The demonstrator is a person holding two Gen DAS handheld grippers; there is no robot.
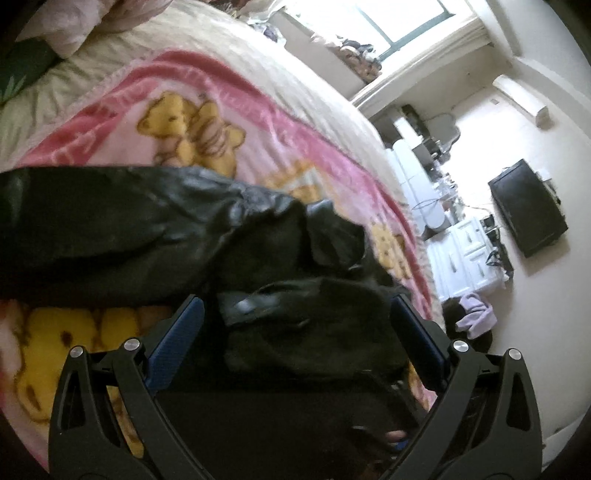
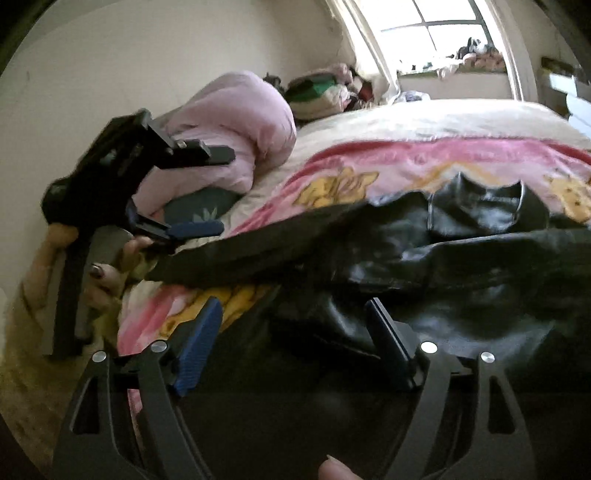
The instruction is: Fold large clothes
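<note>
A black leather jacket (image 1: pixel 155 229) lies crumpled on a pink teddy-bear blanket (image 1: pixel 207 122) on the bed. My left gripper (image 1: pixel 295 306) is open, its blue-padded fingers (image 1: pixel 181 332) standing either side of a bunched fold of the jacket. In the right wrist view the jacket (image 2: pixel 424 258) spreads across the blanket (image 2: pixel 369 170). My right gripper (image 2: pixel 295 314) is open, its fingers (image 2: pixel 199 350) over the jacket's near edge. The left gripper (image 2: pixel 195 192) shows at the left of the right wrist view, open, held by a hand at the jacket's left end.
A rolled pink duvet (image 2: pixel 236 122) and pillows lie at the head of the bed. A window (image 2: pixel 443 29) is behind. A wall-mounted TV (image 1: pixel 528 206), white drawers (image 1: pixel 465 254) and clothes on the floor (image 1: pixel 472 314) stand beyond the bed's edge.
</note>
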